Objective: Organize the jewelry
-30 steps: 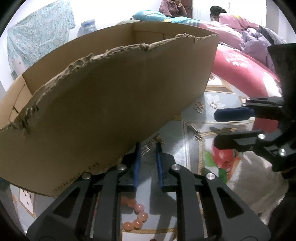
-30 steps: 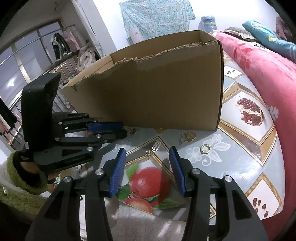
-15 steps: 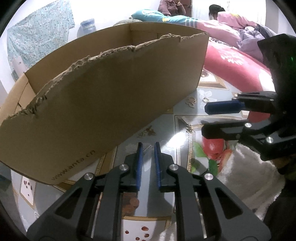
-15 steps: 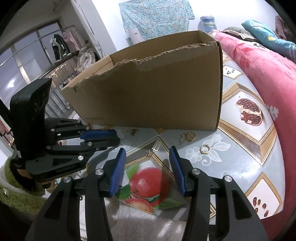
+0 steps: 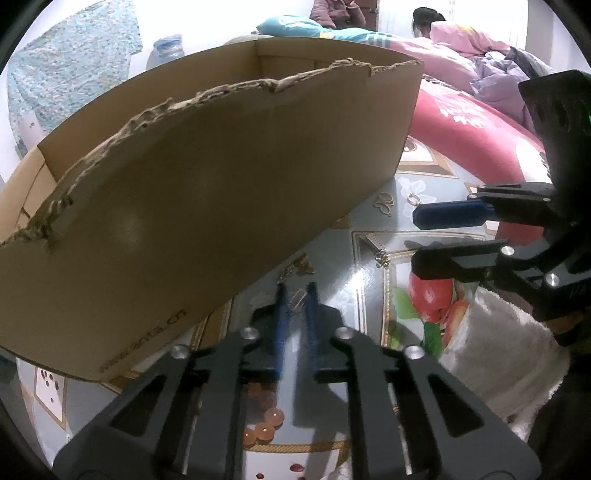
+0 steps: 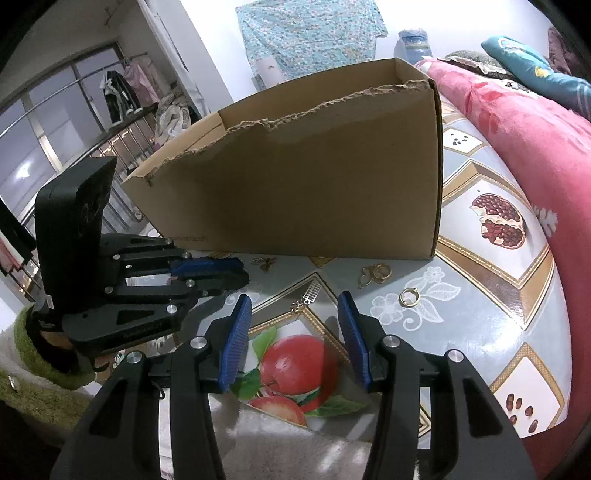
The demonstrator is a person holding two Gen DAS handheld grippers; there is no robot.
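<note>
My left gripper (image 5: 296, 295) hovers low over the tablecloth in front of the torn cardboard box (image 5: 221, 203). Its jaws are closing on a small silver piece (image 5: 295, 301) between the pads. The right wrist view shows this left gripper (image 6: 242, 272) with its fingers nearly together. My right gripper (image 6: 294, 301) stands open over the apple print, nothing between its fingers. On the cloth lie a gold ring (image 6: 408, 296), a gold clasp (image 6: 375, 274), a silver comb-like charm (image 6: 312, 291) and a small gold charm (image 6: 264, 263). Orange beads (image 5: 266, 424) lie under the left gripper.
The box (image 6: 314, 184) stands open-topped behind the jewelry. Red bedding (image 6: 517, 129) borders the table on the right. A white fluffy cloth (image 5: 491, 350) covers the near edge. A person (image 5: 424, 18) sits far behind. A railing with hung clothes (image 6: 122, 92) is at far left.
The left gripper's jaws have drawn a little closer around the silver piece, and it has dipped slightly. The right gripper has kept its place and its opening.
</note>
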